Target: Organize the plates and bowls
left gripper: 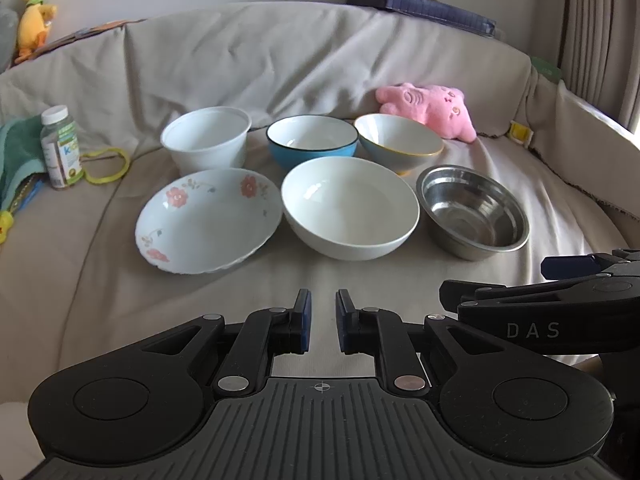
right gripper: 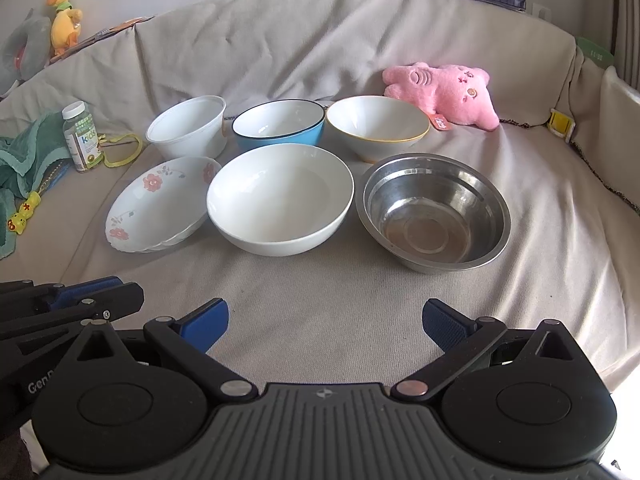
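Six dishes stand in two rows on a beige-covered sofa seat [left gripper: 360, 276]. The back row holds a white plastic bowl [left gripper: 206, 140], a blue bowl [left gripper: 312, 142] and a pale bowl with a yellow rim [left gripper: 398, 142]. In front are a shallow floral plate [left gripper: 208, 220], a large white bowl [left gripper: 350, 208] and a steel bowl [left gripper: 472, 212]. My left gripper [left gripper: 323, 300] hovers short of the white bowl, its jaws nearly together and empty. My right gripper [right gripper: 326, 312] stands wide open and empty, nearer than the white bowl [right gripper: 280, 198] and the steel bowl [right gripper: 436, 212].
A pink plush toy [left gripper: 428, 110] lies behind the yellow-rimmed bowl. At the left are a vitamin bottle [left gripper: 62, 148], a green cloth [left gripper: 18, 148] and a yellow loop. The sofa back rises behind, with a yellow duck toy [left gripper: 34, 12] on top.
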{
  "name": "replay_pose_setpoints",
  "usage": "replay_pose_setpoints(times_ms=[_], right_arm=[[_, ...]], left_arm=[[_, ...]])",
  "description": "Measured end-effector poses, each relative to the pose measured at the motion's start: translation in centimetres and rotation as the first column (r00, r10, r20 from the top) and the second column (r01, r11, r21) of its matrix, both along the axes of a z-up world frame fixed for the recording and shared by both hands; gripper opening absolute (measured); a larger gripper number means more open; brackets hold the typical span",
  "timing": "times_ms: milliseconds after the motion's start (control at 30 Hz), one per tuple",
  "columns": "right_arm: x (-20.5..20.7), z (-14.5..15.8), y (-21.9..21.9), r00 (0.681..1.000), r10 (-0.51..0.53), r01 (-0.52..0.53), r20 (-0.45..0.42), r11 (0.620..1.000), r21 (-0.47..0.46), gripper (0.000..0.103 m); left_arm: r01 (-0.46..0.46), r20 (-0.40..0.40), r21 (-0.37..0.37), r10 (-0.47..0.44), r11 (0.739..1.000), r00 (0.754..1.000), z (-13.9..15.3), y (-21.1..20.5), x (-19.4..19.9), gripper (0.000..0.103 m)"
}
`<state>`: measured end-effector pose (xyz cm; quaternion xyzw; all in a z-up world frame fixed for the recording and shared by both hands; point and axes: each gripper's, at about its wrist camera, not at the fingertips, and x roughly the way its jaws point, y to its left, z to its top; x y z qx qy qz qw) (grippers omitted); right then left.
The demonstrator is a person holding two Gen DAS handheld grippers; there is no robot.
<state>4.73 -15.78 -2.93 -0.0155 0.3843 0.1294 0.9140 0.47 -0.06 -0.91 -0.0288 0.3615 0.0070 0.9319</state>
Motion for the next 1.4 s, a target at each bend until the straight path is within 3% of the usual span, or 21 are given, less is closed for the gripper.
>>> replay_pose_setpoints(times_ms=[1400], right_arm=[[-0.20,-0.60,0.21,1.000,0.009,-0.009,-0.008,1.000,0.004,0.103]], left_arm=[[0.003,-0.003,-0.001,-0.003,1.000,1.000,-0.11,-0.01,0.00,0.016]])
